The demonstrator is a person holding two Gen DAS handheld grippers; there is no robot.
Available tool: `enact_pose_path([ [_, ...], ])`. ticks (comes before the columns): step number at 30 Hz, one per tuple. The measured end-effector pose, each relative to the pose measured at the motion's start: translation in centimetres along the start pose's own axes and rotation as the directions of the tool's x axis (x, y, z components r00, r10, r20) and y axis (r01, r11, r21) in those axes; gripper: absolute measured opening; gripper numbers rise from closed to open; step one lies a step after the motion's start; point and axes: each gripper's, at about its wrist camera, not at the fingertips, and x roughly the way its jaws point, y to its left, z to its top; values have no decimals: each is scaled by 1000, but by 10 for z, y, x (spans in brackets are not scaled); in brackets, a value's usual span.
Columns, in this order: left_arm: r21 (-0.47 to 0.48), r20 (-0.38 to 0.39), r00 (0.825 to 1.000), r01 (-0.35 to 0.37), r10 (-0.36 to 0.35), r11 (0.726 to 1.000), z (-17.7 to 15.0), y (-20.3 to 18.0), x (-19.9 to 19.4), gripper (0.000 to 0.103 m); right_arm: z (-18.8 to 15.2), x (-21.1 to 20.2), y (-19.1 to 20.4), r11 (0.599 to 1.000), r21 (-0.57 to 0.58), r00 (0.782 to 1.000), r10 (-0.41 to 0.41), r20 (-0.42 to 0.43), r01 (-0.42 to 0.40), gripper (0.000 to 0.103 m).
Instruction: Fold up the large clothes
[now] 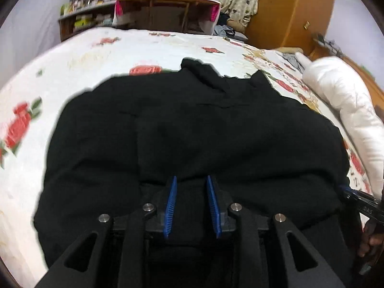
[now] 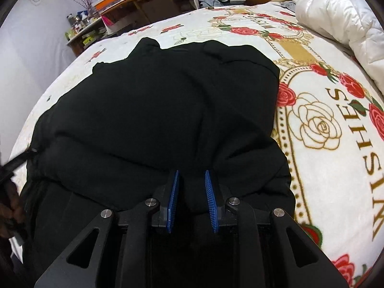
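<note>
**Garment lying on the bed, an edge between each pair of fingers**

The garment [image 1: 192, 124] is looking plain black and thick, with soft rolls and shallow creases across its top; you are seeing no print or fastening on it. It is lying on the bed [image 1: 79, 55], on a white cover with red roses, and a folded layer is sitting over a lower layer that is showing along the near edge in both views.

Its long axis is running side to side across the left view, from one gripper toward the other. The far edge is ending in two uneven bumps pointing toward the shelves [image 1: 168, 12]; which end is the collar you cannot tell.

Your left gripper [image 1: 192, 180] is standing at the near edge with its blue fingers [image 1: 171, 206] a little apart, and black cloth is filling the gap between them, so they are pinching a bunched fold. Your right gripper [image 2: 191, 174] is doing the same at the near edge in its own view, its fingers [image 2: 173, 201] narrowly apart and closing on a ridge of cloth that is rising between them.

A white quilt [image 2: 336, 16] is lying bunched beside the garment, well apart from it.
</note>
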Motion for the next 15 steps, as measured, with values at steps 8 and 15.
enact_pose_path([
  [8, 11, 62, 998, -22, 21, 1000, 34, -10, -25, 28, 43, -33, -7, 1000, 22, 995, 11, 103, -13, 23],
  [15, 32, 23, 995, -102, 102, 994, 53, 0, 45, 23, 89, 29, -21, 996, 38, 996, -79, 29, 78, 23],
])
